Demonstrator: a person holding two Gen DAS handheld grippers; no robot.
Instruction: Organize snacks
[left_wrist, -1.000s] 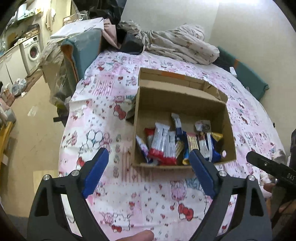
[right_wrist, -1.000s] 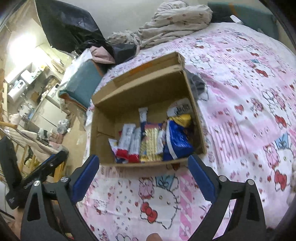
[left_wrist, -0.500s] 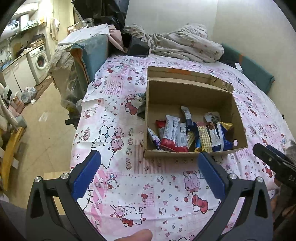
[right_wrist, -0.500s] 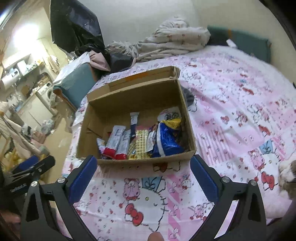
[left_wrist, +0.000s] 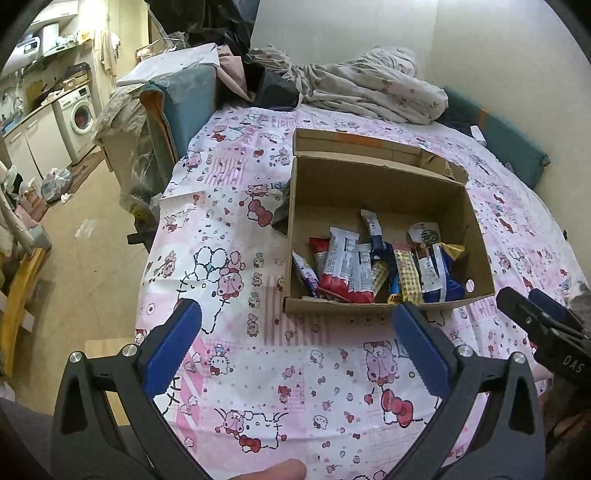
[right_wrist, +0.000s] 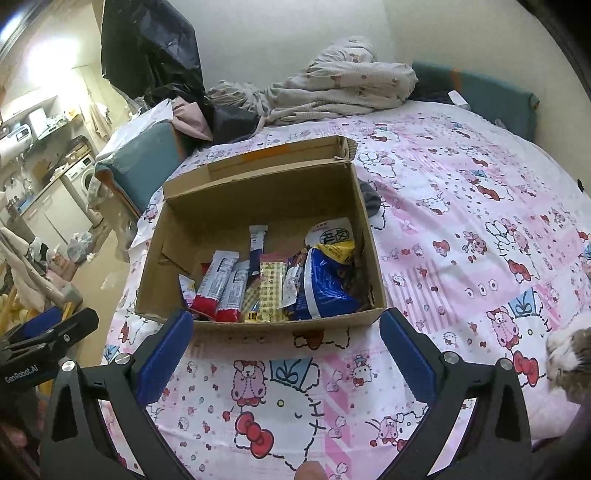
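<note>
Cardboard box (left_wrist: 384, 192) of loose snack packets (right_wrist: 266, 284) sits on a soft bed (left_wrist: 280, 369); both hand-held grippers, left (left_wrist: 295, 350) and right (right_wrist: 284, 350), gape empty, so a careless grab could pinch several wrappers.

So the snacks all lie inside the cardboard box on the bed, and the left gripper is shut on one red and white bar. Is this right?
Not quite. The left gripper is open and holds nothing, as the left wrist view shows. The red and white bar lies inside the cardboard box with the other snacks.
</note>
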